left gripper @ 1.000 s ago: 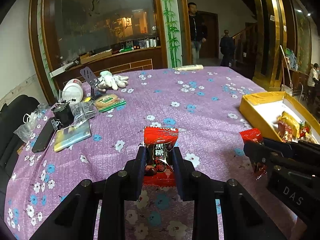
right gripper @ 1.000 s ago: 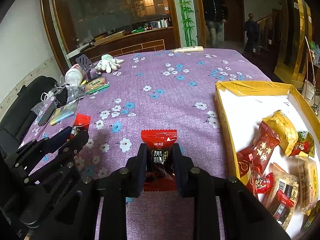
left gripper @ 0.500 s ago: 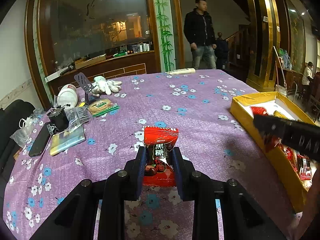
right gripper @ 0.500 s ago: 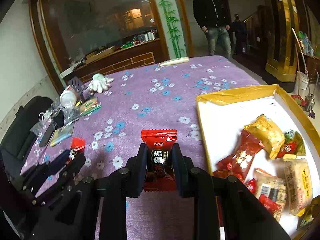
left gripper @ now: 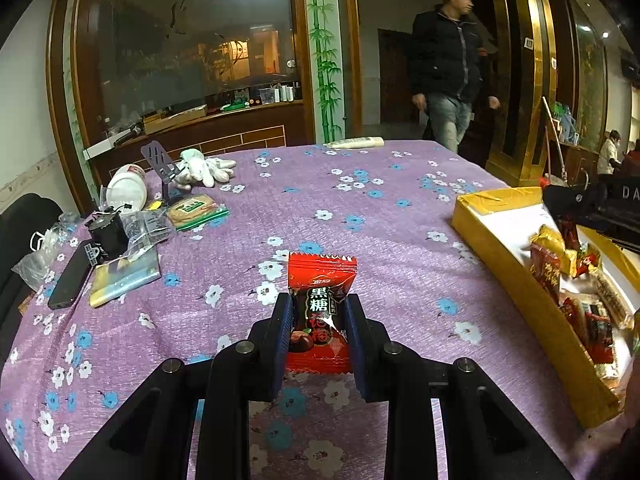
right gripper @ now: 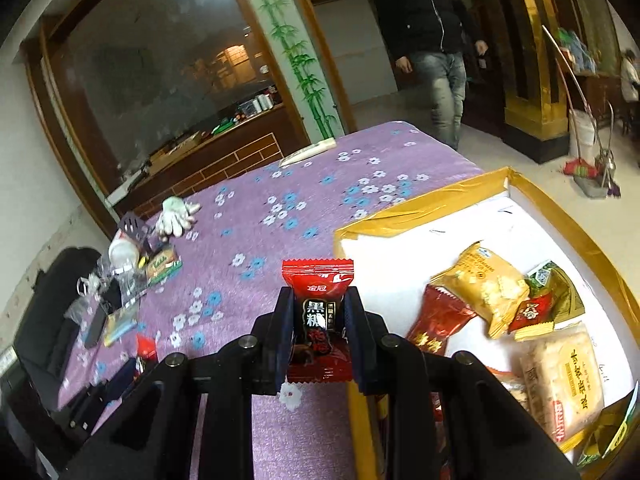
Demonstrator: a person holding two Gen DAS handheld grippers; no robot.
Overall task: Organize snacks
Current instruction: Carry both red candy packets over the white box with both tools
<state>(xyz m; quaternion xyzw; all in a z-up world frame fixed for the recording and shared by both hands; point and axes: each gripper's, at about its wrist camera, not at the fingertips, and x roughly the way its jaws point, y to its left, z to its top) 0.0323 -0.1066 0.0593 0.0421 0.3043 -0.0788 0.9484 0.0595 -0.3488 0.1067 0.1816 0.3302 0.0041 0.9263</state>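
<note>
My left gripper [left gripper: 318, 308] is shut on a red candy packet [left gripper: 322, 280], held just above the purple flowered tablecloth [left gripper: 360, 208]. My right gripper [right gripper: 318, 308] is shut on a matching red candy packet [right gripper: 318, 278] and hovers over the near left edge of the yellow box [right gripper: 420, 210]. That box has a white floor and holds several snacks, among them a yellow packet [right gripper: 488, 284] and a red packet [right gripper: 436, 320]. In the left wrist view the yellow box [left gripper: 492, 232] lies at the right, with my right gripper [left gripper: 564, 204] above it.
A person [left gripper: 452, 64] walks by the table's far side. On the table's left are a phone [left gripper: 72, 276], a white cup [left gripper: 128, 190], white gloves [left gripper: 204, 170] and a biscuit packet [left gripper: 196, 208]. A black chair [right gripper: 52, 312] stands at the left.
My right gripper has carried its packet rightward and up, from over the cloth to the box's edge, and has rolled. The left gripper stayed put. The person has walked nearer.
</note>
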